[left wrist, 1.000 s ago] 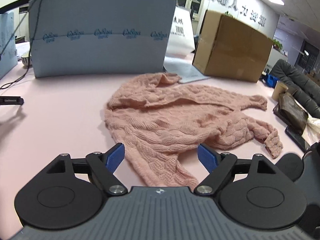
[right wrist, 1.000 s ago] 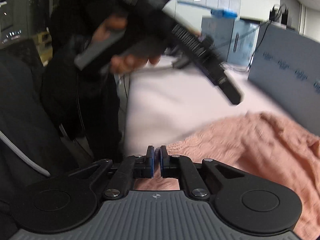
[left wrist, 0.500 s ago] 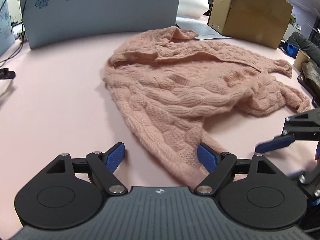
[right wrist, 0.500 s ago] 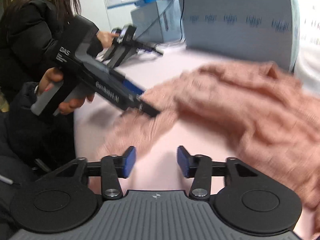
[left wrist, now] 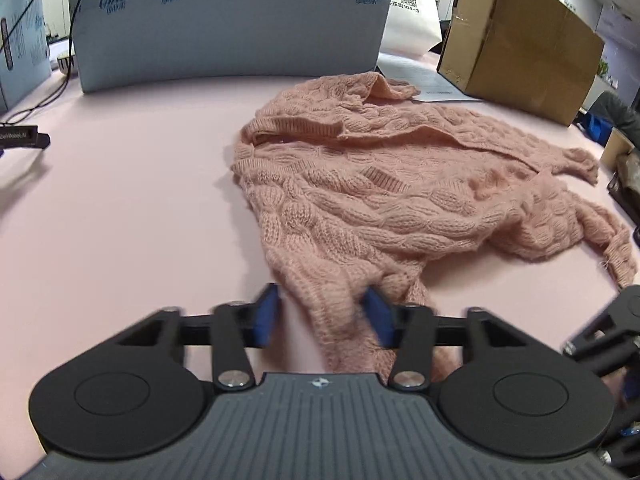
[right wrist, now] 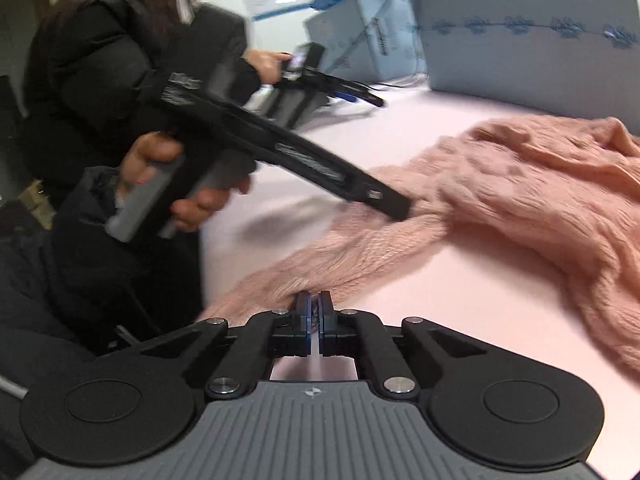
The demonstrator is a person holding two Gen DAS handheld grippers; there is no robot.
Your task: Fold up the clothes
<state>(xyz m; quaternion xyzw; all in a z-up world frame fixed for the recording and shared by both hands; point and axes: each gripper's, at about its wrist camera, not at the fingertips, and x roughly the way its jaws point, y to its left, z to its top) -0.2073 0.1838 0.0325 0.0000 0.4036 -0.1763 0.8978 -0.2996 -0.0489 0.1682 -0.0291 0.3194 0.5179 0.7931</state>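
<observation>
A pink knitted sweater (left wrist: 400,204) is spread crumpled before the grey board (left wrist: 228,20). Its sleeve, soft and stretchy (probably light), is pinched by the right gripper (right wrist: 314,308); the left gripper (left wrist: 324,316) has just been closing, blurred, around a bunched hem.

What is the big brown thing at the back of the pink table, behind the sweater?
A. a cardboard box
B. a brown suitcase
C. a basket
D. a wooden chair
A: in the left wrist view a plain brown cardboard box with taped seams stands at the far edge of the table, beyond the pink knitted sweater.
</observation>
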